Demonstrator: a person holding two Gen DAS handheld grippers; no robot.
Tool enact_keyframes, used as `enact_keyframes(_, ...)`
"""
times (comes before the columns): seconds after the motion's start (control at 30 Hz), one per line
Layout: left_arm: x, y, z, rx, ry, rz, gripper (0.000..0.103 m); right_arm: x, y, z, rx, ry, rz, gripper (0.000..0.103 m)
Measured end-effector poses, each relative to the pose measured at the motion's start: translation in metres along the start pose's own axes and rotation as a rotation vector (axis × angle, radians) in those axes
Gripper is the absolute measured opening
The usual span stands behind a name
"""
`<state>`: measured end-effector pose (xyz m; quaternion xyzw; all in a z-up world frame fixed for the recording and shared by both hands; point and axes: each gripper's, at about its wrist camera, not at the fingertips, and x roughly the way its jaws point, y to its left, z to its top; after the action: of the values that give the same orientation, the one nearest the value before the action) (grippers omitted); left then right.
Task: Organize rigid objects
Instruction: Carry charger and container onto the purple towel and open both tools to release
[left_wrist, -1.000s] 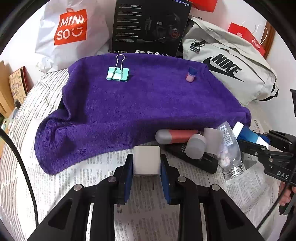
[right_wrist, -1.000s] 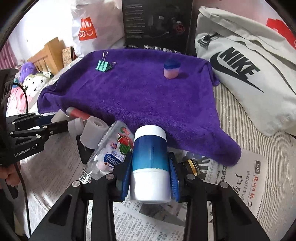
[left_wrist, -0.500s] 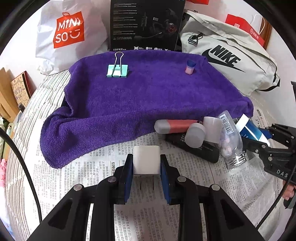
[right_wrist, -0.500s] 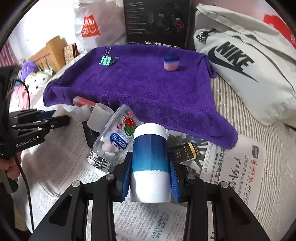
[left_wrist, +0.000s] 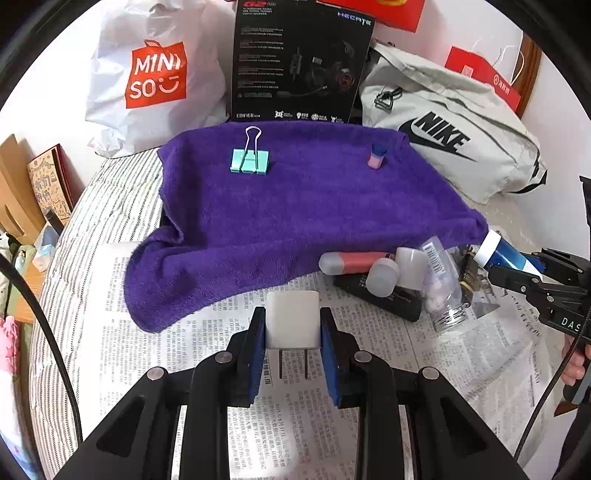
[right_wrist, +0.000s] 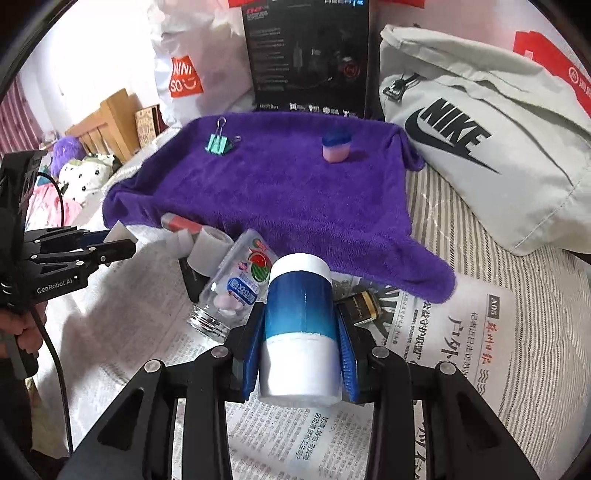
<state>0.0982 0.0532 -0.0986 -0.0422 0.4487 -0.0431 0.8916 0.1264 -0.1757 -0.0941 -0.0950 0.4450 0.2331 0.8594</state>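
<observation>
My left gripper (left_wrist: 292, 325) is shut on a white plug adapter (left_wrist: 292, 318), prongs pointing back at me, held above the newspaper (left_wrist: 207, 332) just short of the purple towel (left_wrist: 295, 206). My right gripper (right_wrist: 301, 332) is shut on a blue-and-white bottle (right_wrist: 299, 328), held above the newspaper right of the pile. On the towel lie a teal binder clip (left_wrist: 249, 161) at the back left and a small pink-and-blue cap (left_wrist: 376, 155) at the back right. Each gripper shows in the other's view: the right gripper (left_wrist: 517, 271), the left gripper (right_wrist: 110, 245).
A pile sits at the towel's near edge: a red-and-grey tube (left_wrist: 351, 260), grey caps (left_wrist: 384, 277), a clear candy bottle (right_wrist: 236, 284), a black bar (left_wrist: 380, 295), a black-gold box (right_wrist: 360, 306). Behind stand a Miniso bag (left_wrist: 155, 77), black headset box (left_wrist: 299, 62), Nike bag (left_wrist: 454, 140).
Both grippers have risen and drawn back from the towel with their objects still held. The blue-and-white bottle has lifted clear of the pile.
</observation>
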Motion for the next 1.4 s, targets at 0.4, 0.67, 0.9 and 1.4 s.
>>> enact_keyframes(0.4,-0.01,0.006,0.036,0.01,-0.04,-0.003,0.026,-0.015,-0.003,0.031,-0.004,-0.063,0.024,0.036)
enact_keyframes(0.67,0.005,0.017,0.069,0.005,-0.046,0.007,0.026,-0.003,-0.014,0.062,-0.012,-0.078,0.019,0.036)
enact_keyframes(0.9,0.033,0.032,0.095,0.004,-0.027,0.023,0.026,0.02,-0.029,0.087,-0.001,-0.062,-0.008,0.036)
enact_keyframes(1.4,0.09,0.054,0.122,-0.034,0.033,0.032,0.026,0.09,-0.045,0.125,0.031,-0.001,-0.109,0.036)
